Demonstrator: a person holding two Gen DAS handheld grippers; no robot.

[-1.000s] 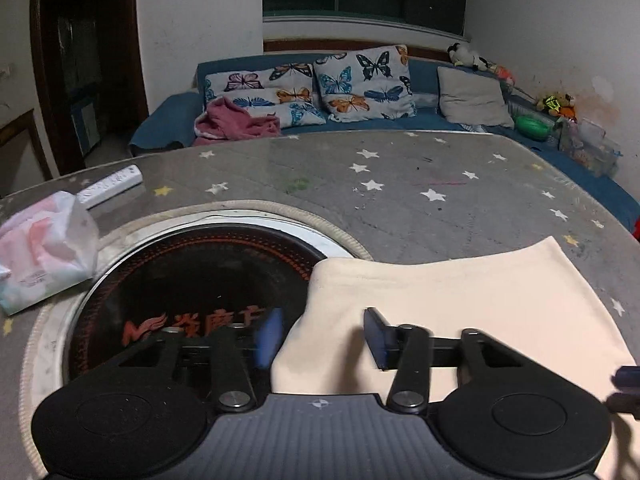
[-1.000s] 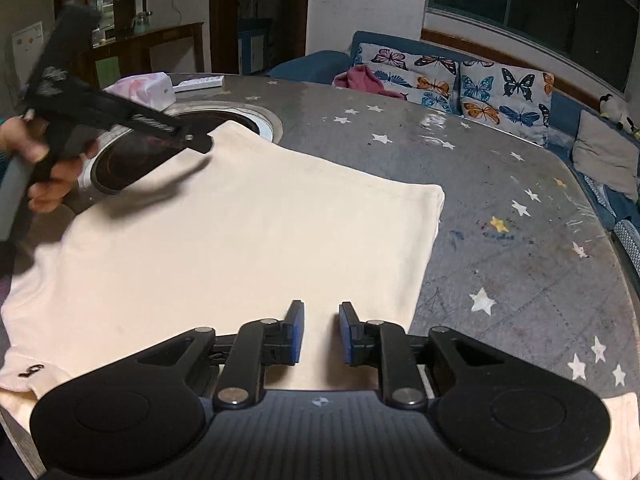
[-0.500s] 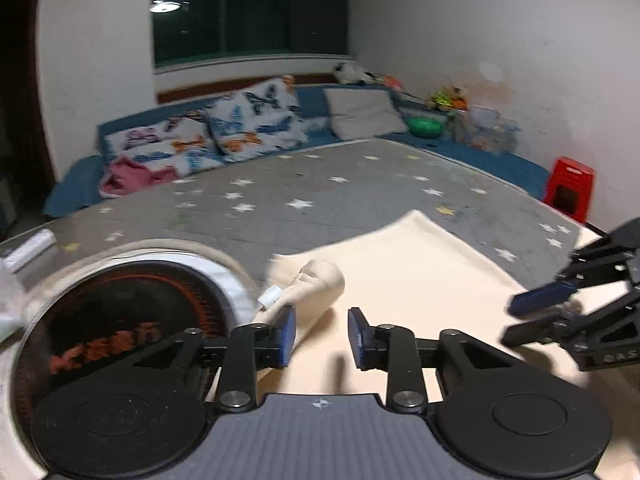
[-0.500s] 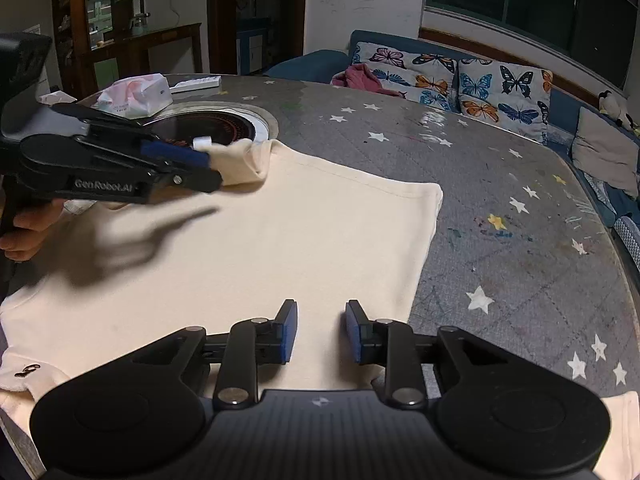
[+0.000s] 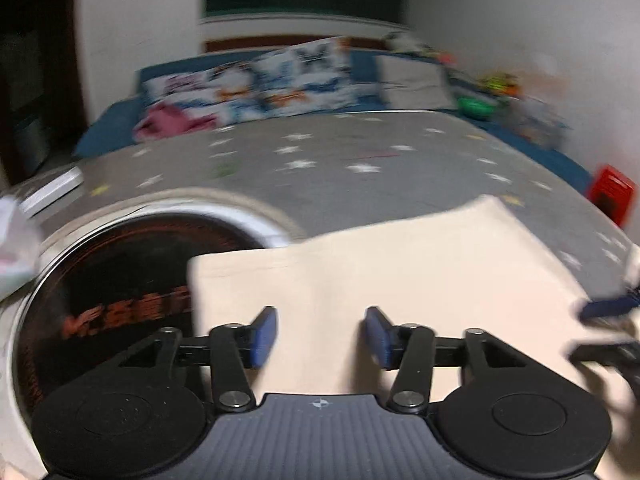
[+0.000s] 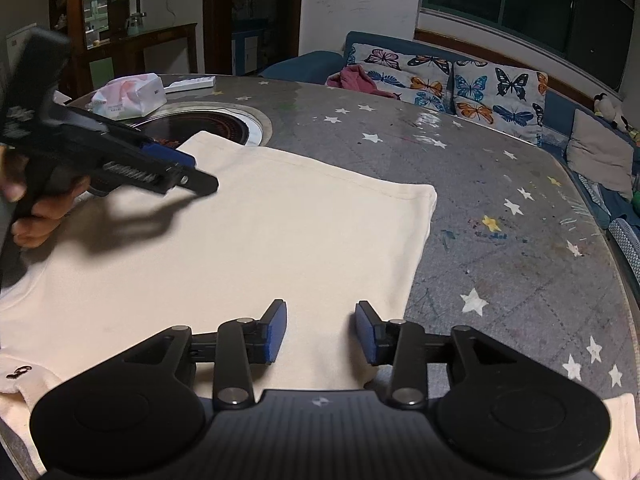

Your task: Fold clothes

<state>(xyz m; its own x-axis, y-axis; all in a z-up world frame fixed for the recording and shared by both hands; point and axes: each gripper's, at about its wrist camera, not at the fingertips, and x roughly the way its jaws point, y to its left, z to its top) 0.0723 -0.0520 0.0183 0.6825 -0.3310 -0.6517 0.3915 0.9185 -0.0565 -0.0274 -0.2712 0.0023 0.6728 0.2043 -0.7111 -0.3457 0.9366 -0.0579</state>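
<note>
A cream-coloured cotton garment (image 6: 248,248) lies spread flat on a round grey counter (image 6: 500,208) printed with white and yellow stars, its far left corner overlapping the rim of a round black glass cooktop (image 6: 208,122) sunk into the counter. A small dark emblem marks the cloth at its near left edge.

The right hand-held gripper (image 6: 321,330), black with blue pads, hovers low over the near edge of the garment, its two fingers spread apart with only bare cloth showing between them. The left hand-held gripper (image 6: 188,170), gripped by a person's hand (image 6: 38,208), is poised above the far left part of the garment and casts a dark shadow on the fabric. In the blurred left wrist view, the left hand-held gripper (image 5: 320,334) likewise has its fingers held wide with nothing between them, the garment (image 5: 400,276) below and the cooktop (image 5: 112,280) to its left.

Beyond the cooktop sit a soft white-and-pink pack of tissues (image 6: 130,96) and a white remote control (image 6: 190,83). Behind the counter runs a blue sofa (image 6: 320,62) carrying butterfly-print cushions (image 6: 456,84), a crumpled pink cloth (image 6: 356,78) and a plain beige pillow (image 6: 600,156). A red plastic stool (image 5: 610,196) stands at the right edge of the left wrist view.
</note>
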